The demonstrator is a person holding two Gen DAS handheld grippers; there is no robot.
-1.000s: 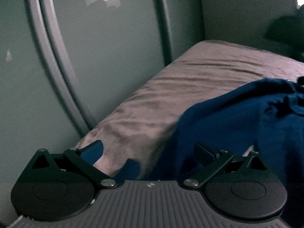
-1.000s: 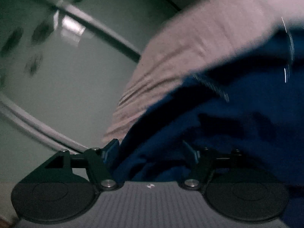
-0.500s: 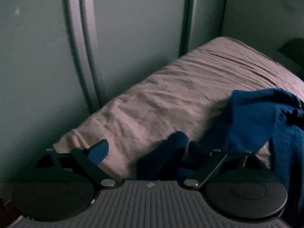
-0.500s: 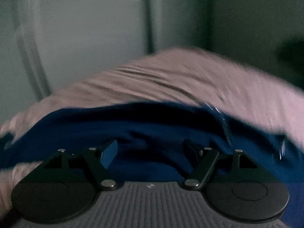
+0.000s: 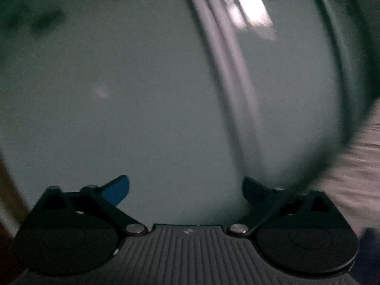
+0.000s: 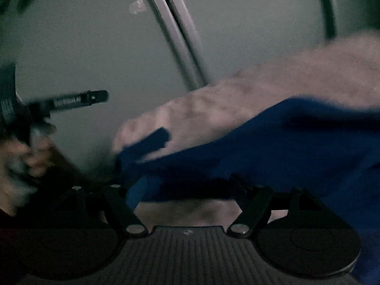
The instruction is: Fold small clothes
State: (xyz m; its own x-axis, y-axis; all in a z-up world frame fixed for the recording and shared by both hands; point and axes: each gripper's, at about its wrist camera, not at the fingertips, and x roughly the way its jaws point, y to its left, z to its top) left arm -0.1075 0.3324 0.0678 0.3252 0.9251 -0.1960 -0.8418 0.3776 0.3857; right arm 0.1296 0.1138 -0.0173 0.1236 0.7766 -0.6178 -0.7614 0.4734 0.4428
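Note:
A dark blue garment (image 6: pixel 273 147) lies rumpled on the pinkish bed sheet (image 6: pixel 237 102) in the right wrist view, with one strip (image 6: pixel 152 140) poking out at its left end. My right gripper (image 6: pixel 187 187) is open, its fingers spread wide low over the near edge of the garment. My left gripper (image 5: pixel 187 187) is open and empty, pointing at the wall, away from the bed. A sliver of the garment (image 5: pixel 370 235) shows at the lower right of the left wrist view. The left gripper's body and the hand holding it (image 6: pixel 30 123) show at the left of the right wrist view.
A pale green wall with grey trim strips (image 5: pixel 228 71) stands close behind the bed. The bed's corner (image 5: pixel 356 161) shows at the right of the left wrist view. A bright reflection (image 5: pixel 251 16) sits high on the wall.
My left gripper has let go of the blue cloth and swung left toward the wall, off the bed. My right gripper has swung over the garment, still open.

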